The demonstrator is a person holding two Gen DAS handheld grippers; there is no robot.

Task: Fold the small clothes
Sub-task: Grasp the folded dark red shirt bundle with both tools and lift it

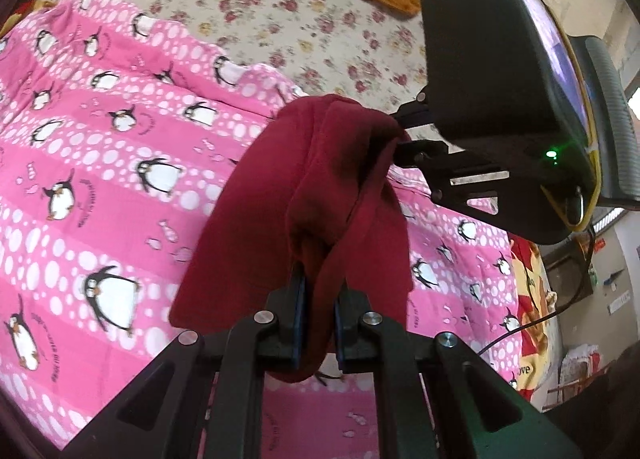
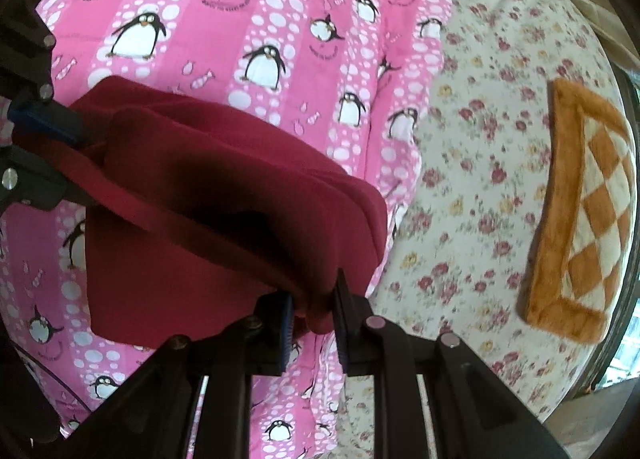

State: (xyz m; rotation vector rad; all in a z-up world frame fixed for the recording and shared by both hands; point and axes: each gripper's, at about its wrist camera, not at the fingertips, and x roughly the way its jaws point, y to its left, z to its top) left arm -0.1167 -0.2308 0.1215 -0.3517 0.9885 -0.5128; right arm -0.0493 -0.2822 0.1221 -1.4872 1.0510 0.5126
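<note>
Two grippers, left and right, each clamped on one dark red garment, lifted above pink penguin quilt.

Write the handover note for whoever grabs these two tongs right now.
Left tongs: shut on one end of the dark red garment.
Right tongs: shut on its other end.
Garment: already doubled over in layers, held between both tongs, lifted off the pink penguin blanket on the bed.
Done: picked up and at least partly folded.
Left: lay it flat on the blanket, finish any remaining fold, release both. The orange checked mat lies aside on the floral sheet.
</note>
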